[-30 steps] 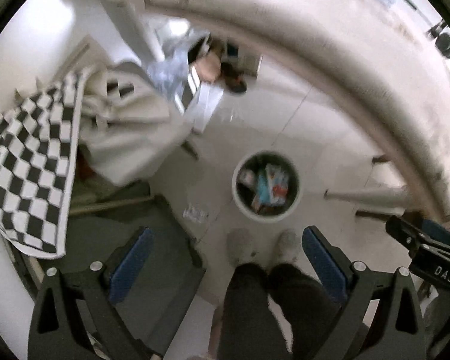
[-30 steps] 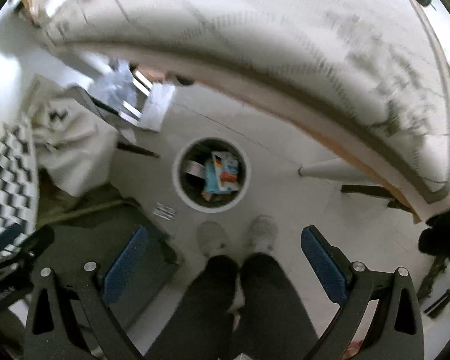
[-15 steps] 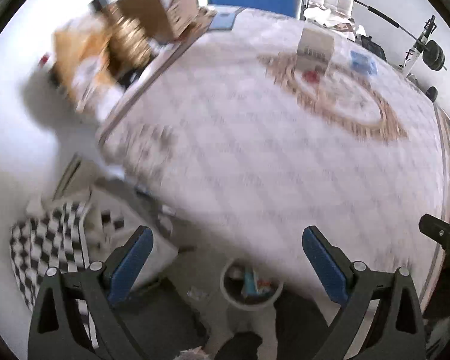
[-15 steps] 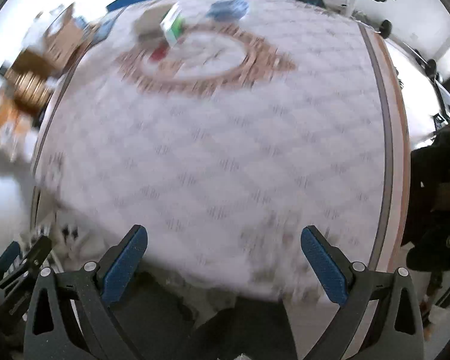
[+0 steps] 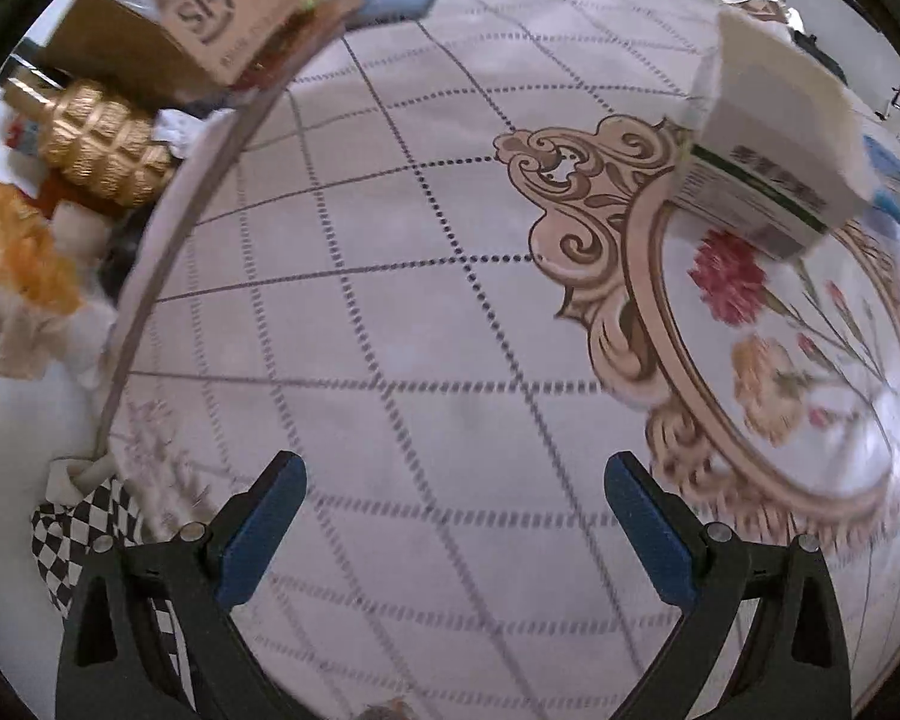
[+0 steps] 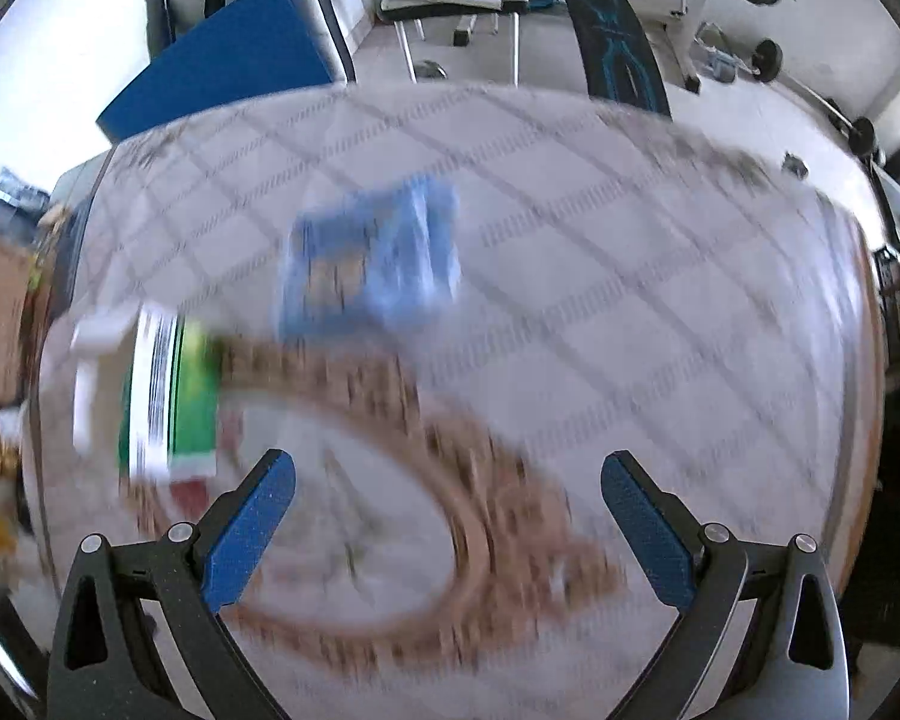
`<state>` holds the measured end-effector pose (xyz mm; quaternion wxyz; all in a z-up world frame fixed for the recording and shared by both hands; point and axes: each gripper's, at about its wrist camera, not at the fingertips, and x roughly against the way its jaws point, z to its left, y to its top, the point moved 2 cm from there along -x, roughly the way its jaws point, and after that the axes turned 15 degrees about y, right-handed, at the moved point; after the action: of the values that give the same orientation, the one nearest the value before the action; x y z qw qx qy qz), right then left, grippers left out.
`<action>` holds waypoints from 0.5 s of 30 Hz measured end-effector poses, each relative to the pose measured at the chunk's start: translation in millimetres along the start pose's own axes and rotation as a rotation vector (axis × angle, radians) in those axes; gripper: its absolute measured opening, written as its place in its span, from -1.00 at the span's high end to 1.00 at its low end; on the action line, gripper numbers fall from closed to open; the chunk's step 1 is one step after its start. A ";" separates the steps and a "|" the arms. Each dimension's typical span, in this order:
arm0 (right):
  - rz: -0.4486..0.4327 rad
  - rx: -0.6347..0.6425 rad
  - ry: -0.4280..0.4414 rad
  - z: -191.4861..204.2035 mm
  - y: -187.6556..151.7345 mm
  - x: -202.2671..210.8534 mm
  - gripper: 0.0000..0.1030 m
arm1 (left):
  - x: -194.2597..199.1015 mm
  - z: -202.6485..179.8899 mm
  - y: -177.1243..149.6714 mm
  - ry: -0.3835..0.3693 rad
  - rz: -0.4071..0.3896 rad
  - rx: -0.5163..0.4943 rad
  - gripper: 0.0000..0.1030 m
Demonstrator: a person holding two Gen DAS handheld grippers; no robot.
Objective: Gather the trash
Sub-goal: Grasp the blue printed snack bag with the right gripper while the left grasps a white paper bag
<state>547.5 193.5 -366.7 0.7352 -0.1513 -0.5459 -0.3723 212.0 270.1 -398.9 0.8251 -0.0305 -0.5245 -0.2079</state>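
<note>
Both the left gripper (image 5: 447, 516) and right gripper (image 6: 447, 513) hover spread and empty above the table (image 5: 390, 312), apparently between pickups; next, close on the near-left green-and-white box (image 6: 168, 396) or the blurred blue packet (image 6: 369, 264) beyond it.

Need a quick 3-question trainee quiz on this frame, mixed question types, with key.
1. True or false: the left gripper is shut on the white carton with green stripe.
2. Multiple choice: in the right wrist view, the blurred blue packet lies A) between the right gripper's fingers, B) on the patterned tablecloth beyond the fingertips, C) on the floor.
3. Fill in: printed on the cloth just below the white carton in the left wrist view is a red ____.

Key: 1 false, both grippers are open and empty; 2 B; 3 flower.
</note>
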 end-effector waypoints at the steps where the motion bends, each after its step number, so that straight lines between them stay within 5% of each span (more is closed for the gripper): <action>1: -0.006 0.001 0.010 2.9 12.5 -6.3 -0.99 | -5.0 -2.3 2.3 -0.004 0.012 0.002 -0.98; 6: 0.012 0.004 0.054 15.0 47.6 -40.0 -0.81 | -21.9 -1.7 5.2 -0.018 0.048 0.027 -1.00; 11: 0.035 0.027 0.008 16.5 51.1 -71.3 0.03 | -18.7 4.8 3.7 0.001 0.063 0.004 -1.00; 12: 0.024 0.032 0.005 15.2 49.6 -69.3 0.38 | -13.2 6.7 4.7 0.002 0.056 0.000 -1.00; 15: 0.024 -0.005 0.038 -0.4 40.6 -59.2 0.65 | 13.3 15.4 14.8 -0.020 0.008 0.003 -1.00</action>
<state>569.2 243.4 -413.6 0.7497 -0.1525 -0.5289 -0.3674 209.3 283.6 -377.9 0.8206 -0.0332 -0.5330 -0.2034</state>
